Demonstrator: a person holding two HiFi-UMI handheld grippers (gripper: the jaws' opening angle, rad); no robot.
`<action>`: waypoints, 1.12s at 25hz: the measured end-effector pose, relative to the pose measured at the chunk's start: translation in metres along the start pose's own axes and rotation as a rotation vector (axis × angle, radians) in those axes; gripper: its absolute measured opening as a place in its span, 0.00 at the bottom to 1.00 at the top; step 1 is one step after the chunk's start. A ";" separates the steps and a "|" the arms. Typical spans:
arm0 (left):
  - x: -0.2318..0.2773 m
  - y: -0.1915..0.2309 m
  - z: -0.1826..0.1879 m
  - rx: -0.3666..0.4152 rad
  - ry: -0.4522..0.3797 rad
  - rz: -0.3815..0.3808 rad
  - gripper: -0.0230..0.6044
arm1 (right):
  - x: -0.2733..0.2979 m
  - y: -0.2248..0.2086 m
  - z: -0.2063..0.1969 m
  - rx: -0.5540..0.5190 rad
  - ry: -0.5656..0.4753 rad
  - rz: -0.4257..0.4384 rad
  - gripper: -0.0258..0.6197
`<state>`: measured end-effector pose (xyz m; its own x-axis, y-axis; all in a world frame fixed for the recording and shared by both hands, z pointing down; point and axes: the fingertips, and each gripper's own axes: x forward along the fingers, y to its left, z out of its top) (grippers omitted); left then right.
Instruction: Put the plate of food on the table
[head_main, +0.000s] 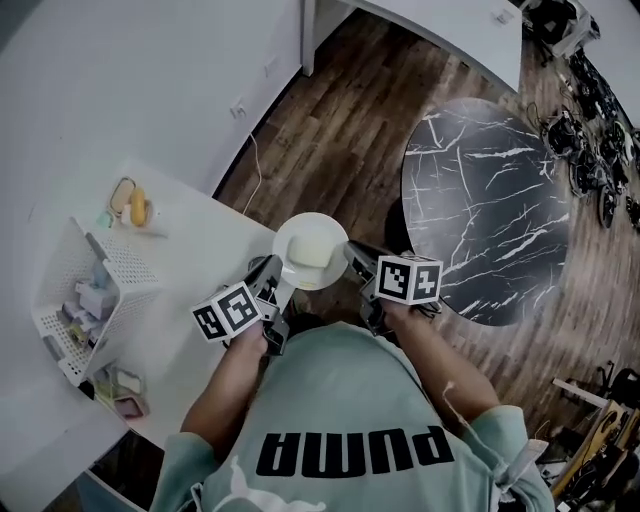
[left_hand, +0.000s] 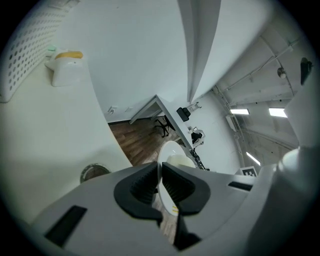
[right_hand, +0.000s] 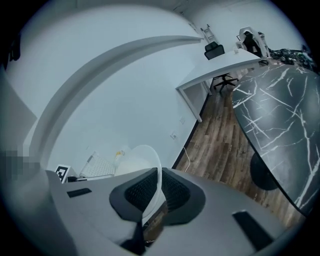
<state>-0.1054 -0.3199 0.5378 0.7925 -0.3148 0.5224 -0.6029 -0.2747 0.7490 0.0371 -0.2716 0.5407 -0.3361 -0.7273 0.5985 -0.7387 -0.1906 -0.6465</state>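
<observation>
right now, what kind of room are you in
Probably an office or lab workroom, not a home: a long white desk, an office chair by it, and cabled equipment heaped beside the round marble table.

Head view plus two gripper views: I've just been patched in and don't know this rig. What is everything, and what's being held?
No robot here: a person holds a two-jawed tool in each hand. The head view looks down from their head; the other two cameras ride on the tools and look along the jaws. The left tool and right tool pinch opposite rims of a white plate carrying a pale block of food, held between a white table with a basket and a dark marble table.
</observation>
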 end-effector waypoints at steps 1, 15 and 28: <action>0.006 -0.007 -0.003 0.011 0.010 -0.008 0.09 | -0.007 -0.007 0.002 0.011 -0.013 -0.004 0.09; 0.081 -0.103 -0.059 0.155 0.167 -0.091 0.09 | -0.106 -0.098 0.014 0.145 -0.176 -0.076 0.09; 0.152 -0.193 -0.135 0.285 0.311 -0.135 0.09 | -0.204 -0.194 0.018 0.274 -0.303 -0.136 0.09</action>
<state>0.1434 -0.1925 0.5273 0.8296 0.0170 0.5581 -0.4592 -0.5478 0.6993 0.2595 -0.0980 0.5360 -0.0287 -0.8364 0.5474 -0.5681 -0.4369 -0.6974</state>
